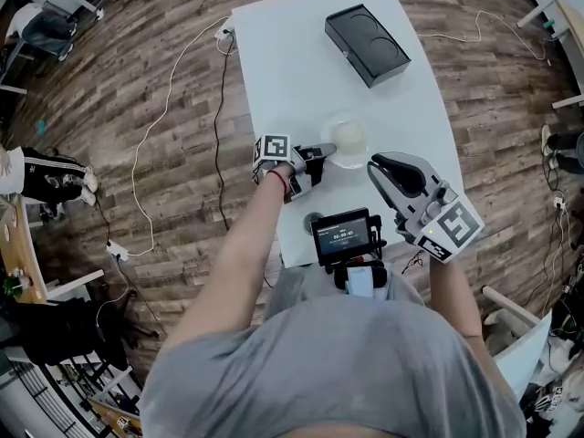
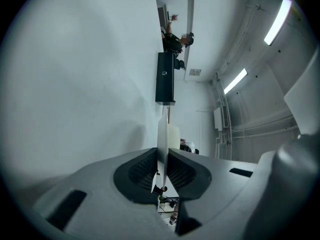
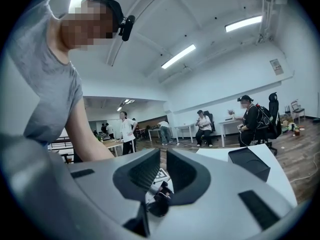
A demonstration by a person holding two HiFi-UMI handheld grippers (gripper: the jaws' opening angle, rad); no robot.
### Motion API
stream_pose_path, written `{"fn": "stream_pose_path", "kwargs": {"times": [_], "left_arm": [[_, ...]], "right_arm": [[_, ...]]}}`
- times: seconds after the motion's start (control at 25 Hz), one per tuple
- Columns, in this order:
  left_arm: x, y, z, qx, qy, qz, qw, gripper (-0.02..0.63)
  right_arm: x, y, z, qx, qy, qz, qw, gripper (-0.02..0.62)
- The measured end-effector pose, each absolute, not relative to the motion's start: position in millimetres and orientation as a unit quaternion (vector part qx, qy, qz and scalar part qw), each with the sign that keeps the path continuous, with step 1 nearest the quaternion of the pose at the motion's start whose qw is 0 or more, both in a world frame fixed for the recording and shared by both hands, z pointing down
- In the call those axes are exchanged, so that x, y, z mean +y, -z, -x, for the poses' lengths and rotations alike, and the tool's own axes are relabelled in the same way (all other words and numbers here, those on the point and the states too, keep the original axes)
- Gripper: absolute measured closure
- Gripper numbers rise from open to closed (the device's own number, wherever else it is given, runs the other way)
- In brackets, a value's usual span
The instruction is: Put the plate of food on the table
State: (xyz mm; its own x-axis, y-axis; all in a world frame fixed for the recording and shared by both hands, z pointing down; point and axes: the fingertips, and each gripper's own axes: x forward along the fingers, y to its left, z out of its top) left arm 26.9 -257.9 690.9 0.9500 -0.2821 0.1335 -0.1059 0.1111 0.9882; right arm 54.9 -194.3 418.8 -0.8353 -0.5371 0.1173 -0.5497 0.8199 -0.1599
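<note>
White laminate made up the long table [image 1: 301, 62], which only the head view took in whole, standing on a plank floor [image 1: 137, 80] with a matte black box [image 1: 367, 44] at its far end. The right gripper view showed that box [image 3: 248, 164] and people seated far across the room, but not the plate. The left gripper view saw the plate [image 2: 162, 134] edge-on as a thin pale blade with the tabletop [image 2: 75, 84] close beside it; whether the two touched could not be told. Both forearms reached out nearly level. The left gripper [image 1: 327, 151], rolled onto its side, pinched the left rim of the round, translucent plate [image 1: 349, 140] over the table's near end. The right gripper [image 1: 376, 164] sat just right of it, its ribbed jaws drawn to a narrow slit with nothing inside. A pale mound of food [image 1: 349, 137] lay on the plate.
</note>
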Motion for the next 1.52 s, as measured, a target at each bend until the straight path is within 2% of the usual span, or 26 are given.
{"fn": "stream_pose_path", "kwargs": {"times": [1.0, 1.08, 1.2, 1.52], "left_arm": [[-251, -721, -26, -0.183, -0.009, -0.663, 0.726, 0.559], [-253, -719, -27, -0.185, -0.006, -0.662, 0.726, 0.536], [-255, -717, -27, -0.205, -0.013, -0.661, 0.722, 0.454], [-256, -725, -19, -0.279, -0.108, -0.688, 0.66, 0.425]], "right_arm": [[-194, -424, -54, -0.952, -0.103, -0.286, 0.038, 0.56], [-193, -423, -54, -0.952, -0.103, -0.286, 0.037, 0.56], [-193, -421, -55, -0.952, -0.102, -0.288, 0.034, 0.561], [-193, -421, -57, -0.951, -0.102, -0.291, 0.031, 0.56]]}}
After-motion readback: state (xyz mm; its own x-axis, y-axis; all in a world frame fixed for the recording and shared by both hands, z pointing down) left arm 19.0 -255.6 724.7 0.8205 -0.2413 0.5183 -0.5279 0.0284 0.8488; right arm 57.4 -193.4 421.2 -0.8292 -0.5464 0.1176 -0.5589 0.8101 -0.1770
